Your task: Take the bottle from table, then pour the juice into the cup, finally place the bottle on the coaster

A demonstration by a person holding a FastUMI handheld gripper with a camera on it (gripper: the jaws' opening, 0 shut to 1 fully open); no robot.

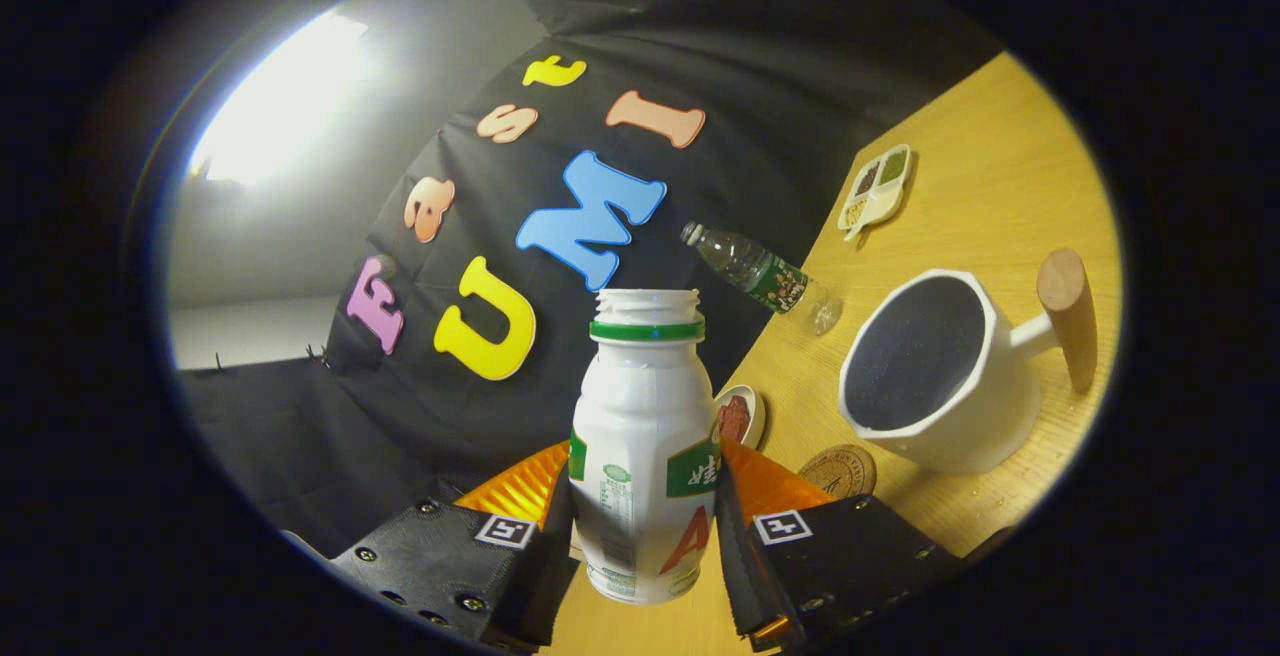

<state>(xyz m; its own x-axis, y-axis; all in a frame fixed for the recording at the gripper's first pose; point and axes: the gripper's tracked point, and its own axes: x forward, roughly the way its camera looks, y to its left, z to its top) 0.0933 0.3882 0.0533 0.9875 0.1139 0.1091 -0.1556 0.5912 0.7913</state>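
Observation:
A white juice bottle point(643, 436) with a green neck ring and an uncapped mouth stands between my fingers, and my gripper point(645, 526) is shut on its lower body from both sides. The whole scene is rolled, so the wooden table point(1000, 186) slopes up to the right of the bottle. A white cup point(940, 376) with a dark inside and a wooden handle point(1066, 311) sits to the right of the bottle, its mouth facing me. A round cork coaster point(840, 469) lies just below the cup, beside my right finger.
A clear plastic water bottle point(765, 276) lies beyond the cup near the black cloth wall. A small round dish point(740, 416) with something red peeks out behind the juice bottle. A white divided snack tray point(875, 189) rests farther along the table.

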